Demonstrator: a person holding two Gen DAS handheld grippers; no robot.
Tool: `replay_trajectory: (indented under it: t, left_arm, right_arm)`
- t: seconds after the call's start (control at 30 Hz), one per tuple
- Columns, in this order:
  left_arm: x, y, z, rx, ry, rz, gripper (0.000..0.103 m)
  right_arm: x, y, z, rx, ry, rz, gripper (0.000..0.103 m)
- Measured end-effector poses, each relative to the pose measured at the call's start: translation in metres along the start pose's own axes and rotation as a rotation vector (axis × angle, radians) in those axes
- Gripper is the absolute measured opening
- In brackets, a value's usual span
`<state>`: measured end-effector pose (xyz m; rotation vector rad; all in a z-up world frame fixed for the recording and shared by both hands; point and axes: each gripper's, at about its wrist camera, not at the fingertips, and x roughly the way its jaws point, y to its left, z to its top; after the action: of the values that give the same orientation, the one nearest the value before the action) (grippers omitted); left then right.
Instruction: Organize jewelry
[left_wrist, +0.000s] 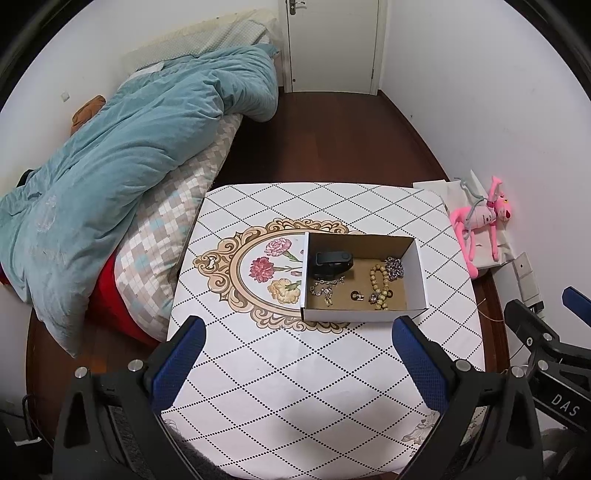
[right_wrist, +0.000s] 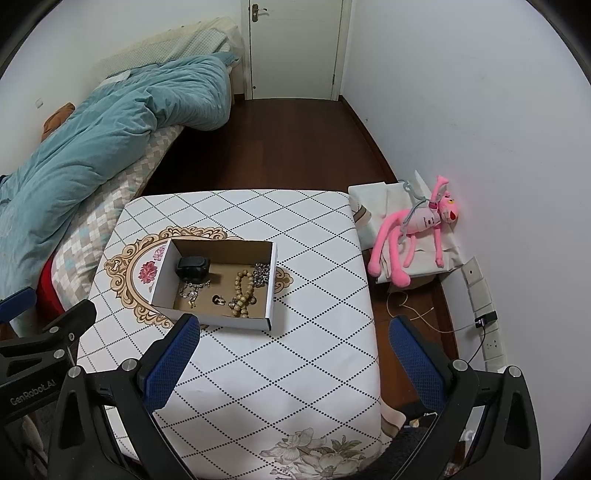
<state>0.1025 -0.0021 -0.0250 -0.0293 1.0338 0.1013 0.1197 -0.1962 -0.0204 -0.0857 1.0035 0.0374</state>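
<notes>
An open cardboard box (left_wrist: 364, 316) (right_wrist: 218, 321) sits on the patterned table (left_wrist: 295, 369) (right_wrist: 295, 350). Inside lie a black wristband (left_wrist: 332, 263) (right_wrist: 192, 268), a silver bracelet (left_wrist: 325, 287) (right_wrist: 192, 290), a small ring (left_wrist: 356, 295) (right_wrist: 218, 300), a tan bead bracelet (left_wrist: 380, 286) (right_wrist: 243, 291) and a silver chain (left_wrist: 395, 266) (right_wrist: 261, 274). My left gripper (left_wrist: 299, 332) is open and empty, above the table in front of the box. My right gripper (right_wrist: 295, 332) is open and empty, to the right of the box.
A bed with a teal duvet (left_wrist: 122, 155) (right_wrist: 92, 136) runs along the left. A pink plush toy (left_wrist: 480, 221) (right_wrist: 417, 229) lies on bags against the right wall. A white door (left_wrist: 332, 44) stands at the back. Wall sockets and a cable (right_wrist: 484, 321) sit low right.
</notes>
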Motion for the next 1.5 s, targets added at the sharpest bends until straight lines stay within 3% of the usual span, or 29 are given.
replay_trajectory:
  t: [1.5]
  left_arm:
    - [-0.0082,0.0023,0.0022,0.008,-0.007,-0.004,0.103]
  right_arm:
    - [-0.0051,0.0008,0.0021,-0.003,-0.002,0.005,0.103]
